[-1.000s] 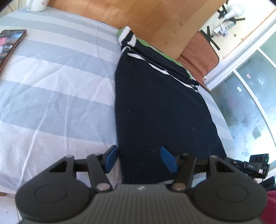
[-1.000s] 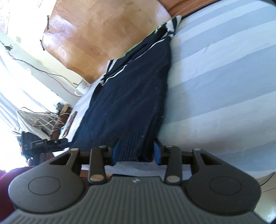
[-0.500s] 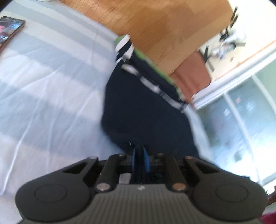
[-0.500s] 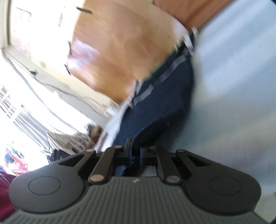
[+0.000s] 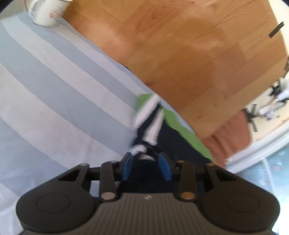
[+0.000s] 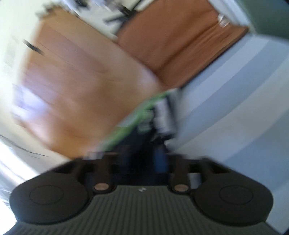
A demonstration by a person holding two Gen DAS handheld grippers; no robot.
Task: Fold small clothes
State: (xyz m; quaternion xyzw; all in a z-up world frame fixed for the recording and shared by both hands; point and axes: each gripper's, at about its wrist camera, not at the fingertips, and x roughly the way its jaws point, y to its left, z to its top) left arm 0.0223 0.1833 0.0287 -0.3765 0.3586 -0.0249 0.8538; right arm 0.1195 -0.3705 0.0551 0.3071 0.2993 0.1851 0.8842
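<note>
The dark navy garment with white stripes and a green edge lies on the blue-and-white striped sheet, by the wooden headboard. My left gripper is right at its striped end, with the blue pads apart and dark cloth lying between them. The right wrist view is badly blurred. There my right gripper sits over the same garment, its fingers look parted, and dark cloth fills the gap.
A wooden headboard runs along the far edge of the bed. A white mug stands at the far left on the sheet. A brown cushion lies at the right, by a window.
Both grippers shut on the garment's near edge, carried it forward toward the striped far end, and the left jaws have opened there. The garment now lies doubled over.
</note>
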